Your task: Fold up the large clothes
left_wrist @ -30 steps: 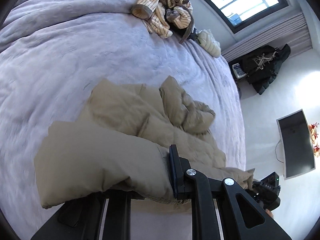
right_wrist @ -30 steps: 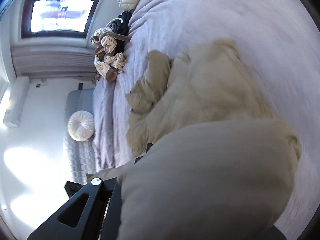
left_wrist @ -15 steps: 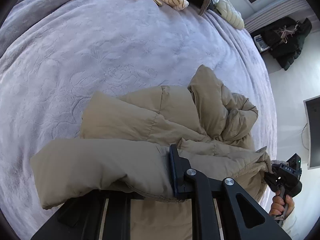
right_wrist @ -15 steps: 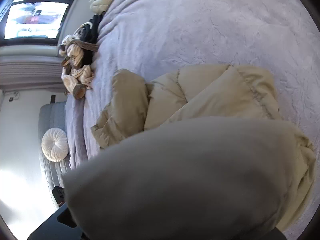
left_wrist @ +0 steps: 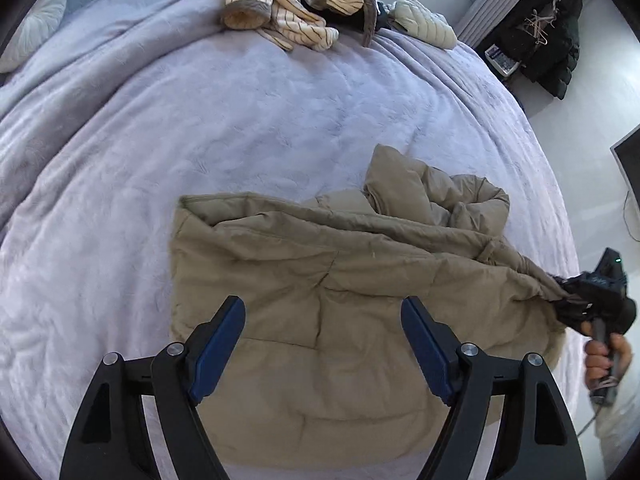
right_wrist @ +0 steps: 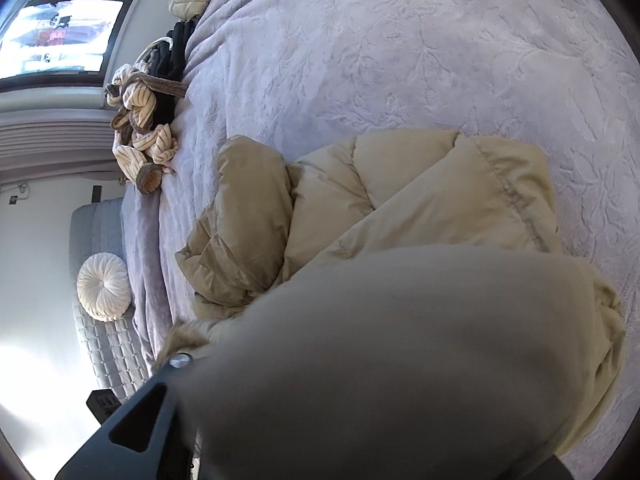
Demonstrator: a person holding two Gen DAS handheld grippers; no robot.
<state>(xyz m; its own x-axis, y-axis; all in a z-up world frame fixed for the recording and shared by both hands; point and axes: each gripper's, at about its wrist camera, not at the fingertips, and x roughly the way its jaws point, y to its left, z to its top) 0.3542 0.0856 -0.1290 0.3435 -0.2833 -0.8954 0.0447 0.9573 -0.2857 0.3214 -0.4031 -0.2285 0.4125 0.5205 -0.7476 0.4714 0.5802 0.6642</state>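
A large tan puffer coat point(left_wrist: 340, 300) lies folded over on the lilac bed cover point(left_wrist: 240, 112); it also fills the right wrist view point(right_wrist: 400, 208). My left gripper point(left_wrist: 324, 336) is open and empty just above the coat's near part. My right gripper point(left_wrist: 576, 300) is at the coat's right end, shut on a bunched edge of the coat. In the right wrist view the held fabric point(right_wrist: 400, 360) covers the fingers.
A pile of striped and dark clothes point(left_wrist: 296, 0) and a cream quilted garment point(left_wrist: 424, 20) lie at the bed's far edge. A dark coat point(left_wrist: 548, 36) hangs by the right wall. A round white cushion point(right_wrist: 105, 287) sits at the headboard.
My left gripper has let go of the coat and opened; the coat part it held now lies flat on the bed. My right gripper still holds its edge.
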